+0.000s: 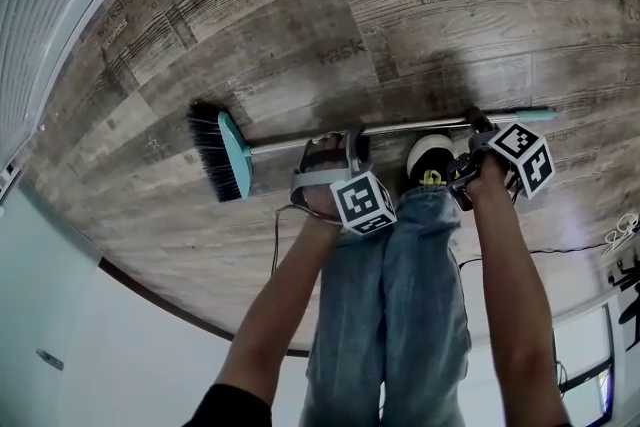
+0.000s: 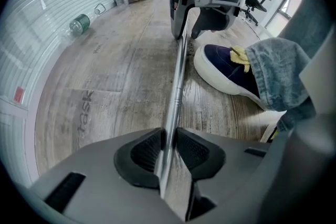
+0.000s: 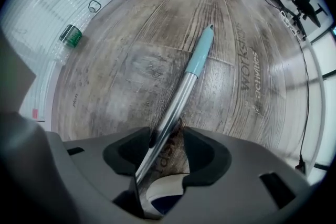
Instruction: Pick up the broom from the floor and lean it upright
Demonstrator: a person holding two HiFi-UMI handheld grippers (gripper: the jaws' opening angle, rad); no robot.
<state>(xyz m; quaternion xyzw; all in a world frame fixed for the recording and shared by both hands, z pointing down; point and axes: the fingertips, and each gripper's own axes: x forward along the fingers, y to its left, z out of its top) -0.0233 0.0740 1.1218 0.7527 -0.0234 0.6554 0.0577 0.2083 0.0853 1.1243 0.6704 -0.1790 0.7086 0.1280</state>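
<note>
Faded blue jeans (image 1: 400,295) with a loose cuff. Shoe (image 2: 231,73) under the jeans cuff: navy upper, white sole and toe, yellow lace. Black short sleeve (image 1: 228,407) left of the jeans. Left gripper (image 1: 335,145) and right gripper (image 1: 476,127) flank the jeans: grey shells, black textured pads. Marker cubes (image 1: 363,202) are white with black squares. Thin cable (image 1: 275,250) left of the jeans.

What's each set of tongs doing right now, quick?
Left tongs: closed on the broom handle.
Right tongs: open, the same handle between them but not clamped.
</note>
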